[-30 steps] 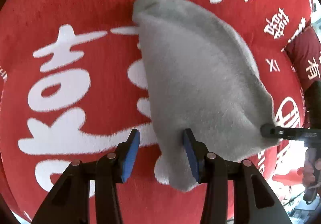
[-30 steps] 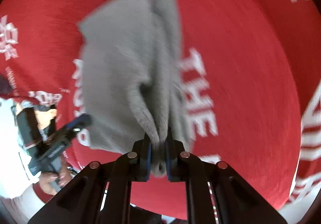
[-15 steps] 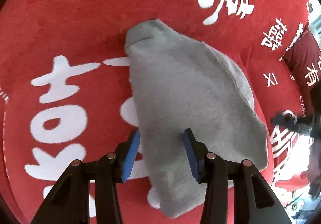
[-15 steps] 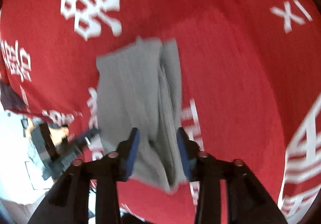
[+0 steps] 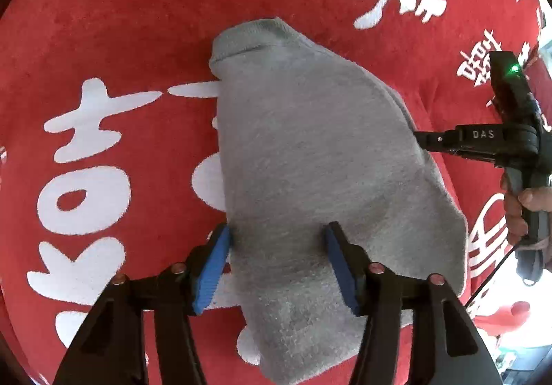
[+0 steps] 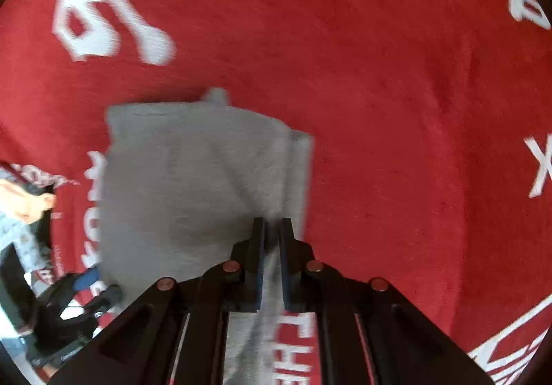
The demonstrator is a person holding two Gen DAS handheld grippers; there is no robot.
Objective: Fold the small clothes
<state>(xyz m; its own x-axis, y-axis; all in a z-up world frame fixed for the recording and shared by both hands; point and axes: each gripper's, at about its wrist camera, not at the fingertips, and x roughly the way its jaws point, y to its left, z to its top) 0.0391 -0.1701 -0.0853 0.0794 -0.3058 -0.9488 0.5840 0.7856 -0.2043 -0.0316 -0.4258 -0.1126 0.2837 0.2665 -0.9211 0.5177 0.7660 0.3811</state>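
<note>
Grey garment (image 5: 310, 157) lies on a red cloth (image 5: 138, 22); left gripper (image 5: 277, 260) widening, spread over it; right gripper (image 6: 272, 240) just closed, pinching its edge.

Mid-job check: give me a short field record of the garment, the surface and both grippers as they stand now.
garment: small grey knit garment, folded, lying flat
surface: red cloth with white lettering
left gripper: jaws just opened wider, straddling the garment's near end, pads not pressing
right gripper: jaws just closed, nearly together, over the garment's right edge; grip on fabric unclear
</note>
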